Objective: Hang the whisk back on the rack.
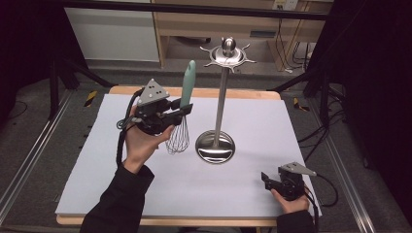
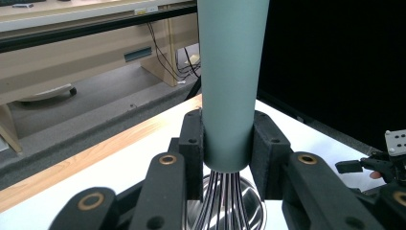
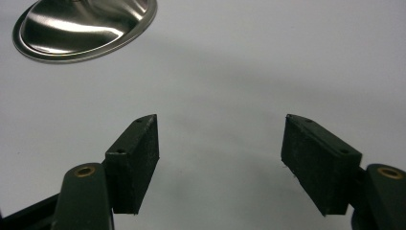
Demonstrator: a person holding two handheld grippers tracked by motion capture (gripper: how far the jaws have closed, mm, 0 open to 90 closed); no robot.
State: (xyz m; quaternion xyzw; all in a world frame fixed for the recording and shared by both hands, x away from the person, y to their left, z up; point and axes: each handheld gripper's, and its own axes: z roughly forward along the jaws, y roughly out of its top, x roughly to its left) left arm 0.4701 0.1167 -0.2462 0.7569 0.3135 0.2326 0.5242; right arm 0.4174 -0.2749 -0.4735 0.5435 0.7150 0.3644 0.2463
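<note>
A whisk with a pale green handle [image 1: 187, 82] and a wire head [image 1: 178, 137] is held upright above the white table, handle up. My left gripper [image 1: 182, 109] is shut on the lower part of that handle [image 2: 229, 86], its jaws pressed on both sides, with the wires [image 2: 225, 201] below. To the right stands a steel utensil stand [image 1: 221, 97] with a round base [image 1: 214, 146] and a hooked top ring [image 1: 227, 54]. My right gripper [image 1: 265, 178] rests low at the table's front right, open, nothing between its pads [image 3: 134, 158]. The stand's base [image 3: 81, 24] lies ahead of it.
The white board [image 1: 252, 189] covers a wooden table. Beyond the far edge stand wooden furniture [image 1: 214, 24] and cables on the floor. Dark tripod legs [image 1: 63, 73] flank the table at left and right.
</note>
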